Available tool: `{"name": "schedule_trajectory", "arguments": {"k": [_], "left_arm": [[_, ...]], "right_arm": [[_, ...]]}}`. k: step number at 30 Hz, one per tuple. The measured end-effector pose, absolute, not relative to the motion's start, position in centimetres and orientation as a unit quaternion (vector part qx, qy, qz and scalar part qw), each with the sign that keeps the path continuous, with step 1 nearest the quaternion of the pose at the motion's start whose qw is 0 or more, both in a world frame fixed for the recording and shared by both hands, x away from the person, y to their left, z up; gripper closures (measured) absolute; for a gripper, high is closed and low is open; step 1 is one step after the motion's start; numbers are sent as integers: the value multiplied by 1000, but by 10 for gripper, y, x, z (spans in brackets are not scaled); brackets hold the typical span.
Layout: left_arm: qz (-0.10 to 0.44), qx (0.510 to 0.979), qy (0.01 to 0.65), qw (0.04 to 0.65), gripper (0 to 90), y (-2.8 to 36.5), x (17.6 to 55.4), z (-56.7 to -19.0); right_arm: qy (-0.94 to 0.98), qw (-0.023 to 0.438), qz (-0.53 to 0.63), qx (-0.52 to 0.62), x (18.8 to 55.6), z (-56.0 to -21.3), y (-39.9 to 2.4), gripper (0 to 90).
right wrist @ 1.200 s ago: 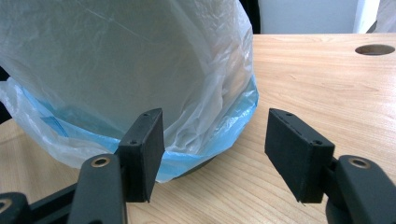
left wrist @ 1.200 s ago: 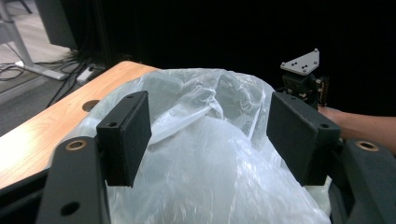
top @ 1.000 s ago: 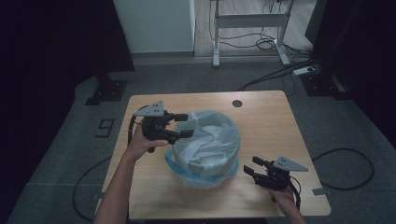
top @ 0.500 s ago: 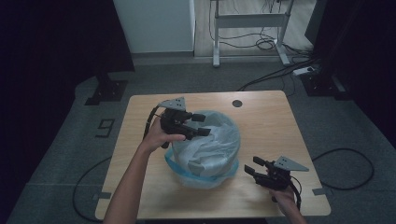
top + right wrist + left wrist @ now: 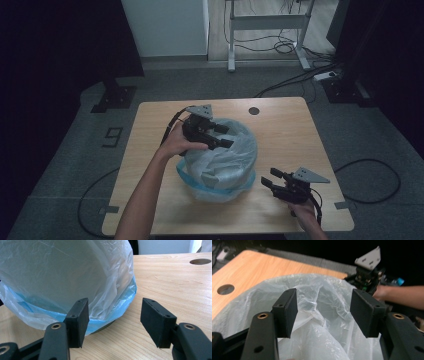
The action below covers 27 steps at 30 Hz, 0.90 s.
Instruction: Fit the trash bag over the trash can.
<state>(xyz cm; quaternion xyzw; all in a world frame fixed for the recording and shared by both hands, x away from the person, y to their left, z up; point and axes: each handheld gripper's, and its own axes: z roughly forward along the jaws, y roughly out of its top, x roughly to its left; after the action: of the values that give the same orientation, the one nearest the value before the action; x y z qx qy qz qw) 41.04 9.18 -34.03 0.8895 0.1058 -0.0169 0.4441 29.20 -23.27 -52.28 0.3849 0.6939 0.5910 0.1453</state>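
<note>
Plastic-lined bin [image 5: 220,160] mid-table [image 5: 300,130], left gripper [image 5: 220,135] over it – jaws apart, closing – right gripper [image 5: 272,182] beside, gaping

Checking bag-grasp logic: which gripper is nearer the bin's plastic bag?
Left. The left gripper hovers over the plastic bag at its top, fingers astride the film. The right gripper sits beside the bin's base, just clear.
</note>
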Motion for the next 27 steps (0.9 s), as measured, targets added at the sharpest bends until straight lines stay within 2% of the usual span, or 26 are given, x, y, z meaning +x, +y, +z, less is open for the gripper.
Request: {"name": "schedule_trajectory", "arguments": {"k": [11, 27], "left_arm": [[-4, 944, 73, 323, 447, 57, 406, -357], [-4, 969, 67, 239, 446, 28, 405, -376]], "right_arm": [[693, 144, 592, 385, 292, -523, -235, 393], [697, 142, 590, 382, 292, -523, -235, 393]]}}
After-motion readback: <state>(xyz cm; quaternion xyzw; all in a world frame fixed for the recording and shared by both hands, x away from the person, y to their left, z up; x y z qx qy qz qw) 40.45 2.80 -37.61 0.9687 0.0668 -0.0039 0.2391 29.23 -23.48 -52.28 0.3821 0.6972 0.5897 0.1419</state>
